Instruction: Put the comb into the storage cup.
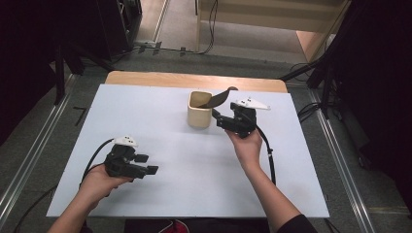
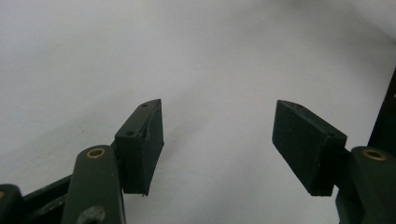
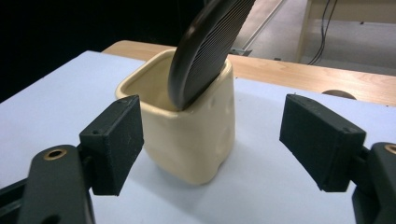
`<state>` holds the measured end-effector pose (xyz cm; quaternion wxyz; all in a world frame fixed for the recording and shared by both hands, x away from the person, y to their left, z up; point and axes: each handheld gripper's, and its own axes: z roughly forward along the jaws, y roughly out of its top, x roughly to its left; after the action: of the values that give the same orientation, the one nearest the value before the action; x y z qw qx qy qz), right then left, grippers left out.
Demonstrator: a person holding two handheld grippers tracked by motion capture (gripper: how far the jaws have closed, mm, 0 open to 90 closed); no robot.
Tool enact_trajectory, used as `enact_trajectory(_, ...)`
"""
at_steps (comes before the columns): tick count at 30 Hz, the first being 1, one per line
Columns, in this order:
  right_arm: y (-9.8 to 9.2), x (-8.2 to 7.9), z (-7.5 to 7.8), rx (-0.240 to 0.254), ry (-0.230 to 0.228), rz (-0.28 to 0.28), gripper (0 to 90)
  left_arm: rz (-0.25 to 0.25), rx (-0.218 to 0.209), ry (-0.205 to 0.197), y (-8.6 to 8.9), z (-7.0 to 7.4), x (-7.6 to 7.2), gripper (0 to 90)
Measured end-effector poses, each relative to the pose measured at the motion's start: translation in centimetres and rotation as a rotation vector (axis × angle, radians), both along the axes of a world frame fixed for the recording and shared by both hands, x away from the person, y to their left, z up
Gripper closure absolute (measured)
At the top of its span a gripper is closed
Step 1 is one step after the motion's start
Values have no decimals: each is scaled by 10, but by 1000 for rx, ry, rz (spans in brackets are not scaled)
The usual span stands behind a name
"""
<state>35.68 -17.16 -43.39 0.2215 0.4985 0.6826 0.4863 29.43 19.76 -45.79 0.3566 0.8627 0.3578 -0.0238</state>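
Observation:
A cream square cup [image 1: 199,109] stands on the white table top, toward the back middle. A dark, ribbed, comb-like tool [image 1: 218,98] leans in it, its upper end sticking out to the right. My right gripper [image 1: 217,119] is just right of the cup, pointing at it. In the right gripper view the cup [image 3: 196,144] and the tool [image 3: 205,51] sit ahead of the right gripper [image 3: 212,140], whose jaws stand wide apart, the pads off the cup. At the front left, my left gripper [image 1: 147,164] is open; in its own view the left gripper [image 2: 219,140] has only bare table between the pads.
The white sheet [image 1: 194,160] covers a wooden table whose far edge [image 1: 194,79] shows as a bare strip. Black cables trail from both grippers toward the near edge. Dark stands and floor cables surround the table.

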Motion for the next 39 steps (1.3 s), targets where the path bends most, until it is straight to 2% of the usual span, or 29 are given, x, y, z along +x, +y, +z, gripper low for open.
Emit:
enact_trajectory(4,-3,-5,-1,-23,6,15,195,1,0,0,0,0,0,348)
enact_trajectory(9,-9,-10,-3,-26,16,29,196,1,-1,0,0,0,0,348)
enact_trajectory(17,-13,-19,-7,-70,28,45,196,4,0,2,0,0,0,348)
enact_trajectory(21,-15,-23,-9,-108,12,54,196,5,-1,0,1,0,0,348)
enact_trajectory(26,-18,-29,-12,-131,1,66,196,5,-1,0,1,0,0,348)
enact_trajectory(34,-22,-39,-17,-149,-12,81,194,6,-1,0,1,0,0,349)
enact_trajectory(39,-25,-45,-21,-154,-2,92,193,7,-2,-2,1,0,0,348)
